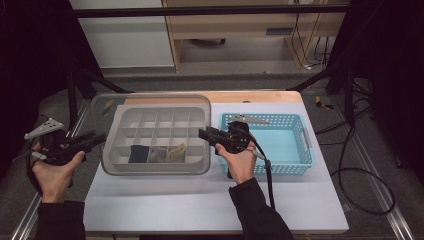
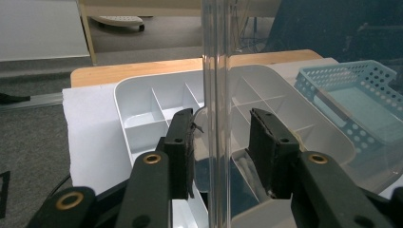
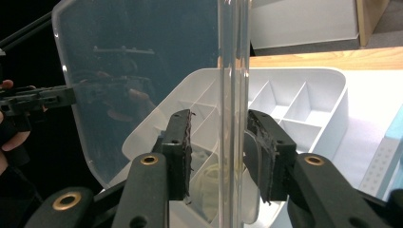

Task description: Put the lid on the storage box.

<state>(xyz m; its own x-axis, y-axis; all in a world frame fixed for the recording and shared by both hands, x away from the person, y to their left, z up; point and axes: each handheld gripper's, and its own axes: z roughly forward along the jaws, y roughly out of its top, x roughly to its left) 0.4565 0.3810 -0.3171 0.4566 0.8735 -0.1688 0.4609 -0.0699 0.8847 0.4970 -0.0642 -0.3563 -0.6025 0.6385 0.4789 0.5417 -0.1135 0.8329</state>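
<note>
Between the pads of each gripper stands the edge of a clear lid (image 1: 150, 102), seen edge-on as a glassy strip up the middle of both gripper views. Left gripper (image 2: 222, 152): jaws part open, lid rim in the gap, a sliver of space on both sides, pads not pressing. Right gripper (image 3: 217, 154): same stance, lid edge between the jaws, left pad apart from it, right pad close, contact not certain. From above, the lid lies flat over a grey divided box (image 1: 114, 155), the left gripper (image 1: 97, 137) just off the box's left side, the right gripper (image 1: 204, 133) at its right side, jaws pointing inward toward each other across the box. Beyond the left jaws, white compartments of the box (image 2: 142, 109) run away from the pads. Below the right gripper's tips, near compartments hold something pale; from above, the front row holds a dark roll (image 1: 138, 153), a grey one (image 1: 156, 154) and a beige one (image 1: 176, 152). Just behind the right gripper sits a blue basket (image 1: 287, 145), also showing to the right of the left jaws (image 2: 351, 95). White table sheet (image 1: 200, 200) under all, wooden edge (image 1: 260, 96) beyond. Across from the right jaws, the other hand (image 3: 14, 137) shows through the lid.
</note>
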